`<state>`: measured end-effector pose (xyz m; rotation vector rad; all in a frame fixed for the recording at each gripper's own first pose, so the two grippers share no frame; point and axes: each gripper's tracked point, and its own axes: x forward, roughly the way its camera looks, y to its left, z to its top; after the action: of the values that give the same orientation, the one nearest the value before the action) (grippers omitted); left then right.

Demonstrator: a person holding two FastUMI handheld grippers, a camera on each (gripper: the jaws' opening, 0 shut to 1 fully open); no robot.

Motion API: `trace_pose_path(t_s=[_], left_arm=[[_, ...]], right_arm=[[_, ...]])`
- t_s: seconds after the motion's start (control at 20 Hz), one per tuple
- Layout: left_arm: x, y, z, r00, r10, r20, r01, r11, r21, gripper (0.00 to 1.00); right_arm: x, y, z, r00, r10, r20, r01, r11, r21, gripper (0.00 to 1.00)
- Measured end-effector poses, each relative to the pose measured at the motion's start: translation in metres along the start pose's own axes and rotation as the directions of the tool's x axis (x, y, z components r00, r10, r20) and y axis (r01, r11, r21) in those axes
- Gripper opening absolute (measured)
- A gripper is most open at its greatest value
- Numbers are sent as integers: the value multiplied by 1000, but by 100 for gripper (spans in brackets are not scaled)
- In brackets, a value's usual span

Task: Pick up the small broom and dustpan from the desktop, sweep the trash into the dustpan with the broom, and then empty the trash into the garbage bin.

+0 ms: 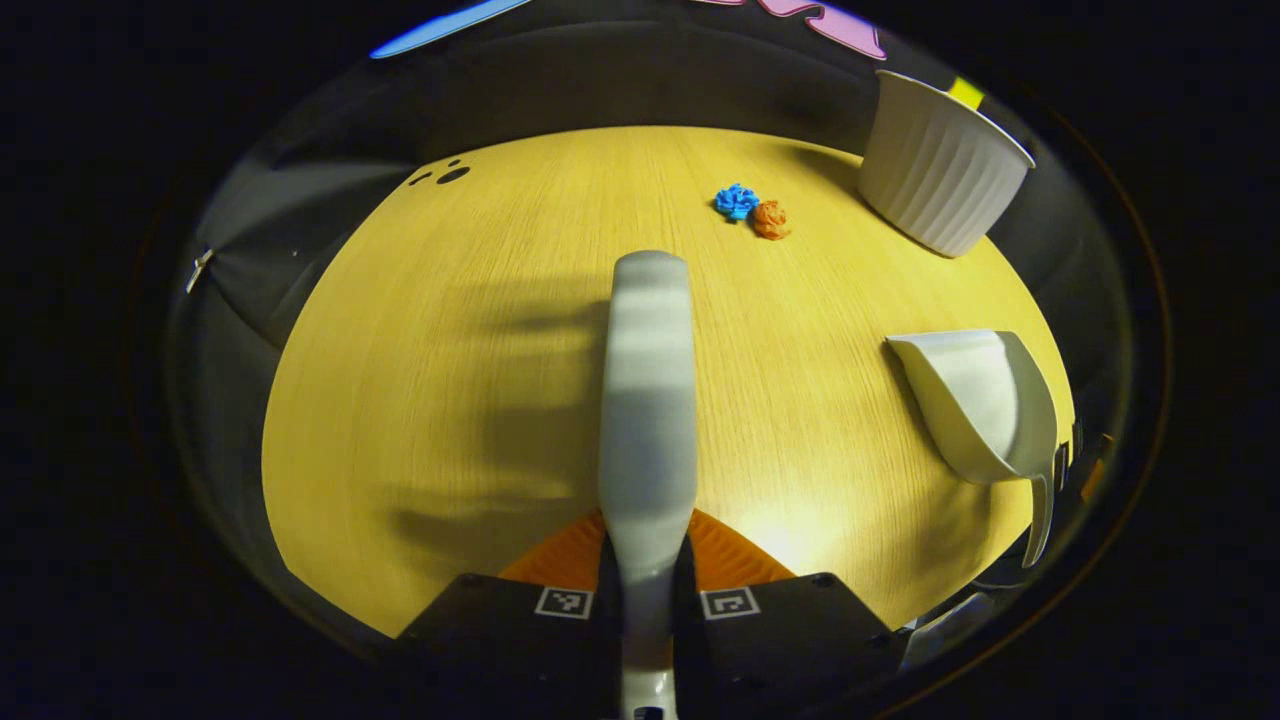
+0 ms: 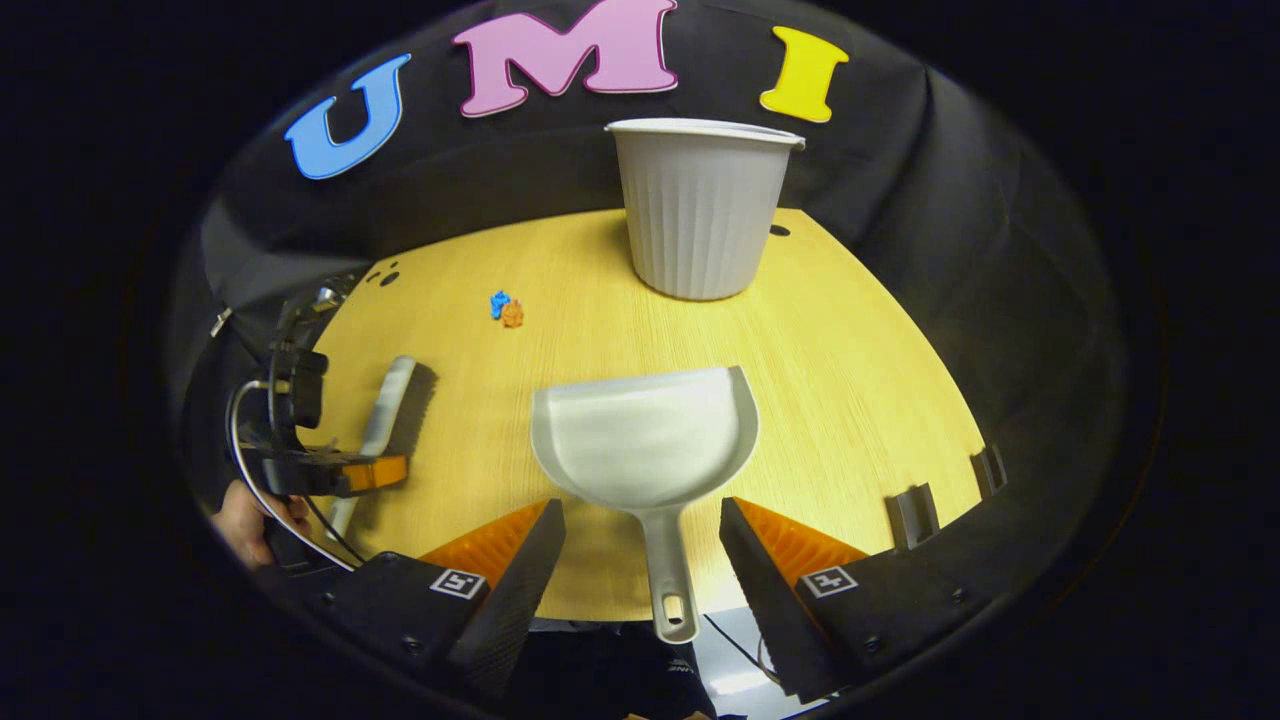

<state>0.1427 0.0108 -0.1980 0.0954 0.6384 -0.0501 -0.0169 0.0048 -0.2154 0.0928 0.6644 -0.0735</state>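
Take the garbage bin [image 2: 700, 210] as your landmark, standing upright at the far edge of the bench [image 2: 850, 380].

Farthest to its left, your left tool [image 1: 648, 575] has its fingers pressed in on the handle of the small broom [image 1: 648, 400], which runs straight out ahead of the tool along the bench. That in-line grip looks chosen so a push of the hand drives the bristles forward. The right gripper view adds what the left cannot: the bristles [image 2: 415, 400] along the broom's side, and the left tool seen from outside with a hand [image 2: 250, 520] behind it.

Closer to the bin, still left of it and a little nearer you, lies the trash: a blue scrap [image 1: 736, 200] touching an orange scrap [image 1: 770, 219], well ahead of the broom's tip.

In front of the bin sits the dustpan [image 2: 645, 445], mouth towards the bin, handle towards you. Your right tool [image 2: 642, 555] is spread wide, its fingers either side of the handle and not touching it. The pan is not yet gripped; judging by this, closing on that handle comes next.
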Motion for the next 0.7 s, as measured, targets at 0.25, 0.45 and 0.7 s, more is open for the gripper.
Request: trace_pose_path(t_s=[0.25,0.45,0.7], left_arm=[[-18,10,2,995,-45,90,49,998,-43,23],[-42,24,10,989,-34,144,36,999,-17,23],[-50,31,13,990,-14,138,19,999,-35,23]], right_arm=[[26,-4,-28,994,-18,-109,21,1000,22,98],[53,-11,-44,983,-49,-179,47,999,-16,98],[83,-14,-55,968,-46,-248,40,999,-30,94]])
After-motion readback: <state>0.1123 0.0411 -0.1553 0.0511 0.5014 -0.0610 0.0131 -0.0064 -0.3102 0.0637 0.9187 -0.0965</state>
